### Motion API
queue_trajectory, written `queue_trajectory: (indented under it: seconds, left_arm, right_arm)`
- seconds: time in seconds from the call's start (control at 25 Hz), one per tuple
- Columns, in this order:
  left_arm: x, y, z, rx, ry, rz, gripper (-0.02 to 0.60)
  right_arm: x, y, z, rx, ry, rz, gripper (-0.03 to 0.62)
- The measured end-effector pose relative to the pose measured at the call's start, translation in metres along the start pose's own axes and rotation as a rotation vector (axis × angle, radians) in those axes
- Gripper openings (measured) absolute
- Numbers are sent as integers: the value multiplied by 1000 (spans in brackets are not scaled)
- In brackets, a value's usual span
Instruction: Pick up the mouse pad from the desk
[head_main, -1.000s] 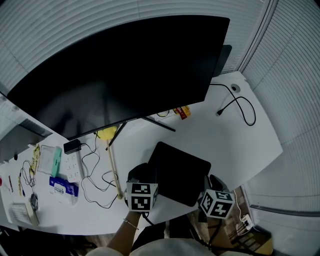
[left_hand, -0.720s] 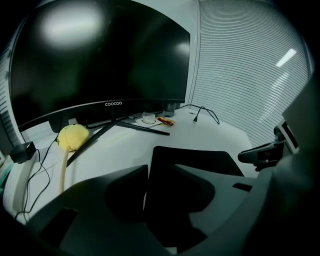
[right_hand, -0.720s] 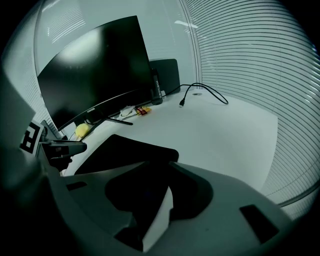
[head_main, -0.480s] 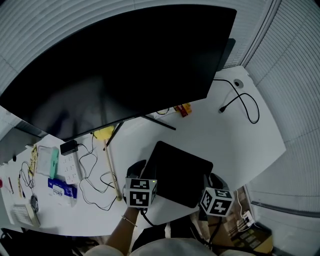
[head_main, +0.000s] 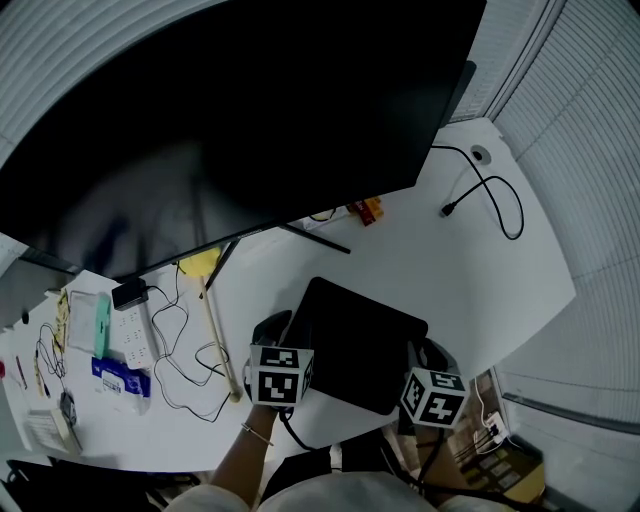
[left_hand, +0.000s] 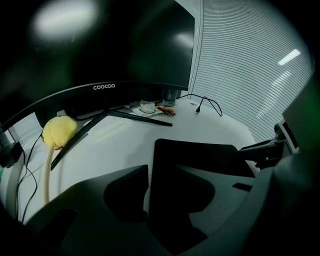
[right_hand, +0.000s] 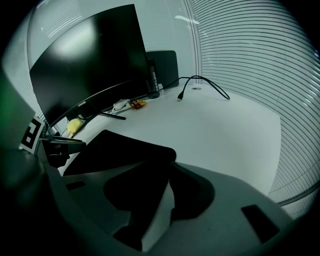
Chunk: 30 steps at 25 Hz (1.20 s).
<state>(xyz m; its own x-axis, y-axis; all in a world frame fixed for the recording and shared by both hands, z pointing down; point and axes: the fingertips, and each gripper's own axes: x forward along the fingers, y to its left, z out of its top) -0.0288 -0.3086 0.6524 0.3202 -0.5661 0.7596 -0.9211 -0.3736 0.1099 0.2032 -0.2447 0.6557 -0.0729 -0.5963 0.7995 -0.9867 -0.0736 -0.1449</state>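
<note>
In the head view the black mouse pad (head_main: 360, 340) is lying flat on the white desk (head_main: 440, 265), close to its near edge and in front of the stand of a large dark monitor (head_main: 230, 120). The left gripper (head_main: 278, 332) is sitting at the pad's near left corner and the right gripper (head_main: 424, 357) at its near right corner, while a black cable (head_main: 490, 200) is curling across the far right of the desk and a power strip (head_main: 130, 325), a yellow lump (head_main: 200, 263) and a wooden stick (head_main: 218, 345) are lying off to the left. In the left gripper view the left gripper (left_hand: 162, 172) is holding its jaws apart, astride the left edge of the mouse pad (left_hand: 200, 155); a thin pale strip of desk (left_hand: 125, 145) is showing between that edge and the left-hand jaw, so the jaws are not pinching anything. The right gripper (left_hand: 265, 150) is reaching in at the pad's far side, under the monitor (left_hand: 100, 45). In the right gripper view the right gripper (right_hand: 170, 170) is likewise standing unclenched over the right edge of the mouse pad (right_hand: 120, 150), with white desk (right_hand: 225, 130) showing in the gap beside the right-hand jaw. The left gripper (right_hand: 55, 145) is poking in at the left, and the cable (right_hand: 200, 82) is trailing beyond, beside the monitor (right_hand: 90, 55).
</note>
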Motion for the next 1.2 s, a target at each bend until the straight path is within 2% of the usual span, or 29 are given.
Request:
queue_trajectory:
  seconds: [0.4,0.64,0.92,1.2]
  left_arm:
    - [8,-2,0,2,35,-31,141]
    - [9,-2,0,-12,47,-54,141]
    - [9,-2,0,-18,59,-47,140]
    - [9,-5,-2,-13,124,-66,107]
  right_arm:
    - [1,-2,-2,-43,18,-40,145]
    - [2,-3,-2,-16,21,-40,147]
    - [1,-2,-2,-15,11,-31,143]
    - [3,4,-3,-17,30,3,89]
